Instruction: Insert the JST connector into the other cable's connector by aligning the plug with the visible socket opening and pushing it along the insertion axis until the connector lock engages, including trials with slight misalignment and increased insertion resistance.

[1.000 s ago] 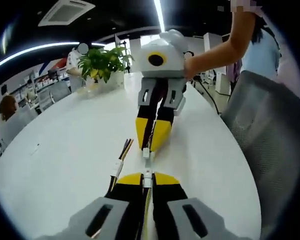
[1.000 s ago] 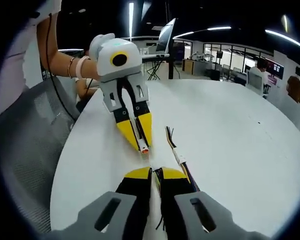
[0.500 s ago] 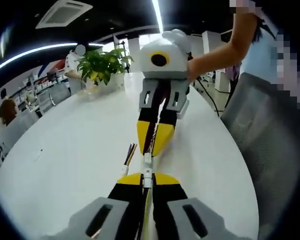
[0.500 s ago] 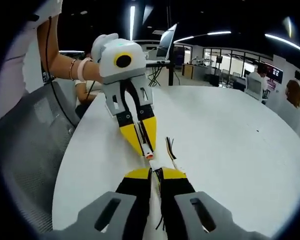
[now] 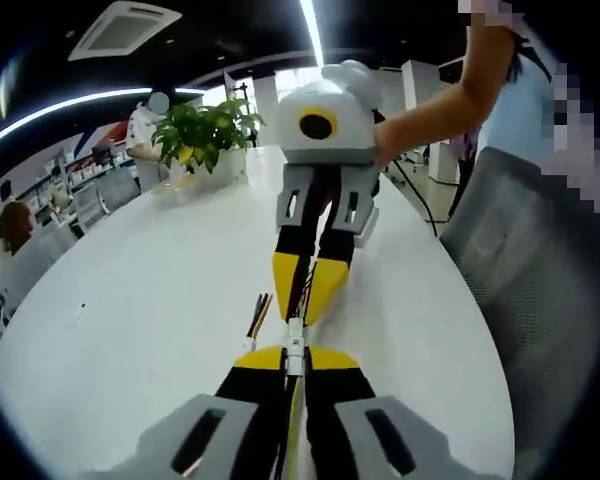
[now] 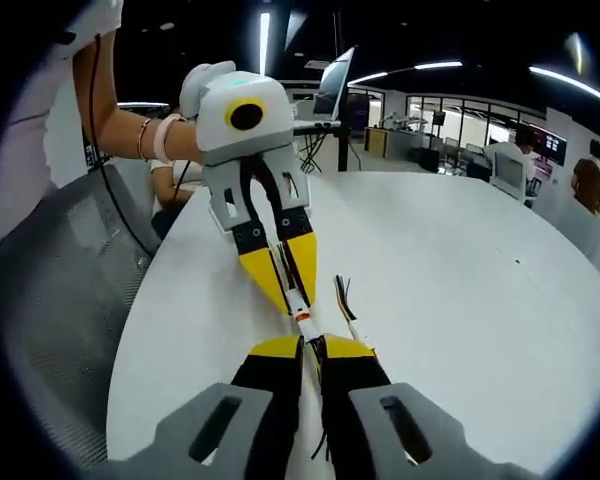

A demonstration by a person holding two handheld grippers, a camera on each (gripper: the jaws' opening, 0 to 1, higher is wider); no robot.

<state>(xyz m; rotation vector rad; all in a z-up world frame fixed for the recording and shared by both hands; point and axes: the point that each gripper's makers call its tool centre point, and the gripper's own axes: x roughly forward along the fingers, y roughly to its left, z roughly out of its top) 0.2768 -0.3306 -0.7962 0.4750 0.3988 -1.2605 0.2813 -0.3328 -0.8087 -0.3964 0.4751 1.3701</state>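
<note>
In the left gripper view my left gripper is shut on a small white JST connector whose wires run back between the yellow-tipped jaws. The right gripper comes in from above, shut on the other cable's connector. The two connectors meet tip to tip, roughly in line. In the right gripper view my right gripper stands at the bottom, and the left gripper holds its white, orange-tipped connector right against my jaw tips. How deep the plug sits is hidden.
A loose cable with coloured wires lies on the white oval table, also seen as the loose cable beside the jaws. A potted plant stands far back. A grey mesh chair sits at the table's edge beside the person.
The two grippers have drawn together along their shared line. The gap between the connectors has closed, and they now touch. The loose cable has stayed put.
</note>
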